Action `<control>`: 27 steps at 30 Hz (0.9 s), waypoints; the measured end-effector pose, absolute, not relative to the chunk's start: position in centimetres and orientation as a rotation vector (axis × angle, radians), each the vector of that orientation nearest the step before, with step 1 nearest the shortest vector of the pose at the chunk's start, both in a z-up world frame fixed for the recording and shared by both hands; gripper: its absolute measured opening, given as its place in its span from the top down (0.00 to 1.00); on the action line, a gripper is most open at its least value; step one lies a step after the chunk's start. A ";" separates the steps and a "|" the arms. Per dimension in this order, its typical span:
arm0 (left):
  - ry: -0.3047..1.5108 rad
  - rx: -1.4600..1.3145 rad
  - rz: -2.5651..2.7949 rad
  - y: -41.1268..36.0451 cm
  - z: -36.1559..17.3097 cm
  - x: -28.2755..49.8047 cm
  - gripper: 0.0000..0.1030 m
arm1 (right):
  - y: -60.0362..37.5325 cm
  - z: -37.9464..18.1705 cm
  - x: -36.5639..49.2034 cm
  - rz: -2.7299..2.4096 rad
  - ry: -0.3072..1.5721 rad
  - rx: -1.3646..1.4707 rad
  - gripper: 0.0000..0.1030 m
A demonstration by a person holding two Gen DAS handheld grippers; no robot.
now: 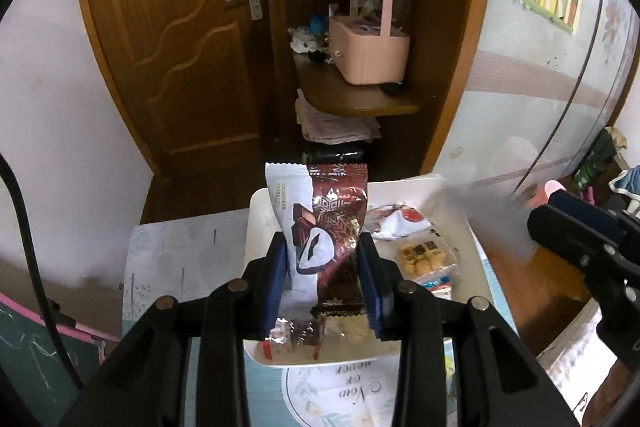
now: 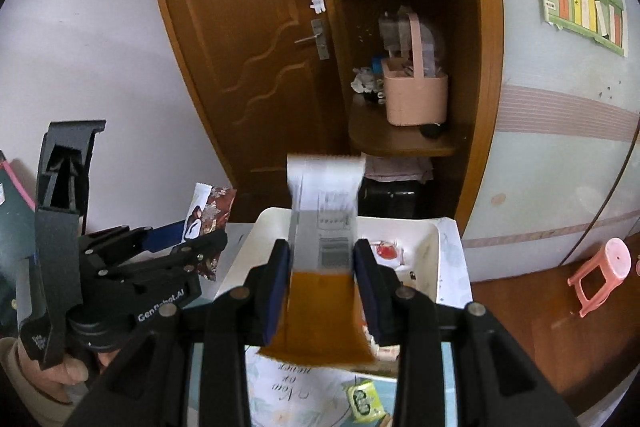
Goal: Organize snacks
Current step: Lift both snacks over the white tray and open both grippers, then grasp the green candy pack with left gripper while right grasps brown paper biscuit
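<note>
blue-padded fingers point(image 1: 280, 279) of the left gripper point(image 1: 324, 279) pinch a brown-and-white chocolate snack packet point(image 1: 320, 227) at its lower half, so it stands upright above the white tray point(image 1: 452, 195). in the left wrist view the tray sits on the counter point(image 1: 176, 259) and holds a red-and-white packet point(image 1: 400, 223), a clear pack of small cookies point(image 1: 424, 259) and a clear-wrapped sweet point(image 1: 296, 333) near its front edge. the right gripper point(image 1: 580, 243) shows at the right edge, off to the side of the tray. behind, a pink basket point(image 1: 368, 47) rests on a wooden corner shelf point(image 1: 360, 99).

from the right wrist view, the right gripper point(image 2: 322, 279) has its fingers point(image 2: 366, 283) closed on an orange-and-white packet point(image 2: 324, 259), blurred, held upright over the tray point(image 2: 436, 247). the left gripper point(image 2: 160, 259) is at the left with the chocolate packet point(image 2: 208, 215) in its grip. a green-yellow snack pack point(image 2: 364, 399) lies on the counter just in front of the tray, and a pink stool point(image 2: 600, 275) stands on the floor well to the right.
</note>
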State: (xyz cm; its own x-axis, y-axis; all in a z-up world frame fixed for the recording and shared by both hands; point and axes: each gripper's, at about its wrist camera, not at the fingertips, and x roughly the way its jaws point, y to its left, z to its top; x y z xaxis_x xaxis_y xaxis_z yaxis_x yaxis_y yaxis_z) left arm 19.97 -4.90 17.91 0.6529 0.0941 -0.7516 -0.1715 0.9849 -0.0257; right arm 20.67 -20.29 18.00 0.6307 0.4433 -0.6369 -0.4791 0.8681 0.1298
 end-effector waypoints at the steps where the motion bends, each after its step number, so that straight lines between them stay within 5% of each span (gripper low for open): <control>1: 0.846 -0.098 0.148 -4.7 17.7 20.2 0.68 | -20.1 17.9 21.0 0.529 0.718 -0.050 0.67; 4: 0.873 -0.115 0.155 -4.1 16.7 21.3 0.65 | -19.4 17.0 22.4 0.511 0.736 -0.063 0.67; 6: 0.899 -0.143 0.133 -3.7 15.8 21.9 0.32 | -18.8 16.2 23.4 0.498 0.763 -0.074 0.67; 8: 0.915 -0.160 0.138 -3.4 15.1 22.2 0.14 | -18.4 15.3 24.1 0.477 0.807 -0.078 0.67; 27: 0.960 -0.150 0.142 -3.5 13.0 20.3 0.14 | -20.2 13.4 22.7 0.455 0.889 -0.004 0.55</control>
State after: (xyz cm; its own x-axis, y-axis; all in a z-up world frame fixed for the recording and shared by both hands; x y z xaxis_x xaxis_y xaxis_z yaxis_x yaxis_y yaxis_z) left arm 20.29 -3.51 13.01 0.5654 0.0540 -0.8230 -0.1867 0.9803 -0.0640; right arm 22.74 -20.18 13.40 0.5413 0.3819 -0.7491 -0.3849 0.9046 0.1830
